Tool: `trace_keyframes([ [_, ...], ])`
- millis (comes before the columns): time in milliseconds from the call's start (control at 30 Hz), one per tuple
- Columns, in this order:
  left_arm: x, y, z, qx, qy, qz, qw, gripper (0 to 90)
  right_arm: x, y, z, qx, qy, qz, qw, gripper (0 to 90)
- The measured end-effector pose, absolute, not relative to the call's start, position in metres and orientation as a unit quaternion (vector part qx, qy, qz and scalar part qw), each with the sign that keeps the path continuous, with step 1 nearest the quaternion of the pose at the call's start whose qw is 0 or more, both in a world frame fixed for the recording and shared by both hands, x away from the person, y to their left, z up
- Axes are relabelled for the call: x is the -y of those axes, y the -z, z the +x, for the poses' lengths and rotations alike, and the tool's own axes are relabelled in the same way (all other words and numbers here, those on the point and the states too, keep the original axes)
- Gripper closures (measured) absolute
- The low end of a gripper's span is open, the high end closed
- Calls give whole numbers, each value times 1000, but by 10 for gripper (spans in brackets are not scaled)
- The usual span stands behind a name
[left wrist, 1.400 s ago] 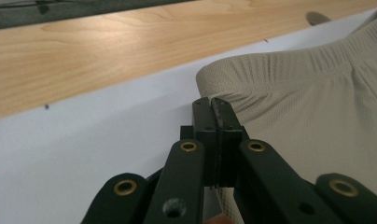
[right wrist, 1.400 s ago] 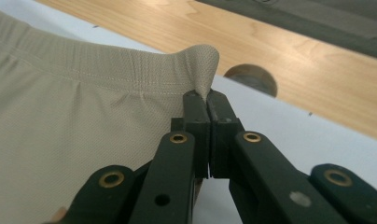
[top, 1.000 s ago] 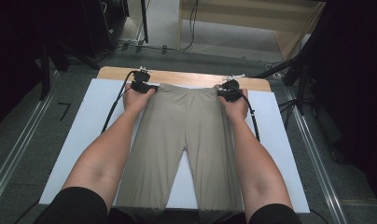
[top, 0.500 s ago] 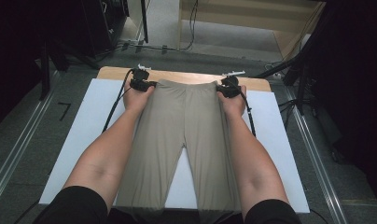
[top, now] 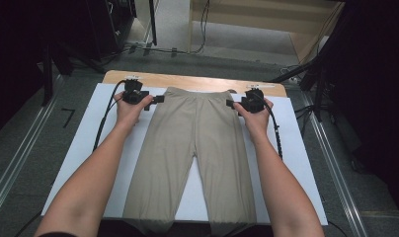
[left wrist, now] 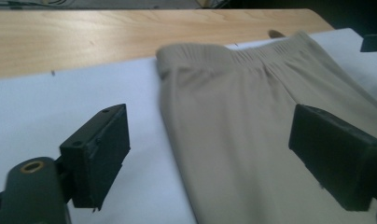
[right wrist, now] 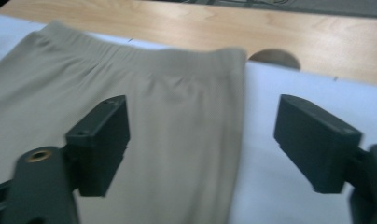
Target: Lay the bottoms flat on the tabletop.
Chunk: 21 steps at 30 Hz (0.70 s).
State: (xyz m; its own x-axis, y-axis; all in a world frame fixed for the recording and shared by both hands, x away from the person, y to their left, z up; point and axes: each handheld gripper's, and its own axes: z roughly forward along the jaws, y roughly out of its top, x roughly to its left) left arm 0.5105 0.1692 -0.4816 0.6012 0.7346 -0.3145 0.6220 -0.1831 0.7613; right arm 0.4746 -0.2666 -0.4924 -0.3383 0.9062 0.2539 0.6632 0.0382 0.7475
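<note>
Beige trousers (top: 197, 148) lie flat on the table (top: 296, 148), legs running toward the person. Each waistband corner sits just ahead of wide-open jaws: left gripper (top: 153, 99) straddles one side edge, right gripper (top: 232, 103) the other, equally near.

1. A wooden table (top: 138, 78) with a pale, grained top shows bare along its far edge.
2. A white sheet (top: 291, 143) covers the rest.
3. Beige trousers (top: 197, 143) lie flat on the sheet, waistband at the far edge, legs toward the near edge.
</note>
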Motion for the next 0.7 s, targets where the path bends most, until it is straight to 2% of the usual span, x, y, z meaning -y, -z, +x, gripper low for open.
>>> trace_keyframes([
  [167,-180,484,468,-425,-44,774,467,54,265,488,433,-719,-425,530,144,79],
  [233,-181,485,451,-416,-39,780,465,10,264,486,418,-726,-420,524,149,0],
  [467,-185,487,396,-409,-35,793,450,0,270,485,362,-733,-410,521,154,0],
  [500,-187,487,385,-408,-38,794,449,0,272,486,354,-732,-406,525,154,18],
  [567,-190,488,368,-408,-44,798,441,51,276,490,335,-736,-406,520,153,130],
  [633,-194,492,349,-396,-39,805,440,87,278,496,315,-745,-393,515,161,157],
  [700,-198,495,330,-392,-44,811,433,167,281,502,295,-750,-388,512,157,265],
])
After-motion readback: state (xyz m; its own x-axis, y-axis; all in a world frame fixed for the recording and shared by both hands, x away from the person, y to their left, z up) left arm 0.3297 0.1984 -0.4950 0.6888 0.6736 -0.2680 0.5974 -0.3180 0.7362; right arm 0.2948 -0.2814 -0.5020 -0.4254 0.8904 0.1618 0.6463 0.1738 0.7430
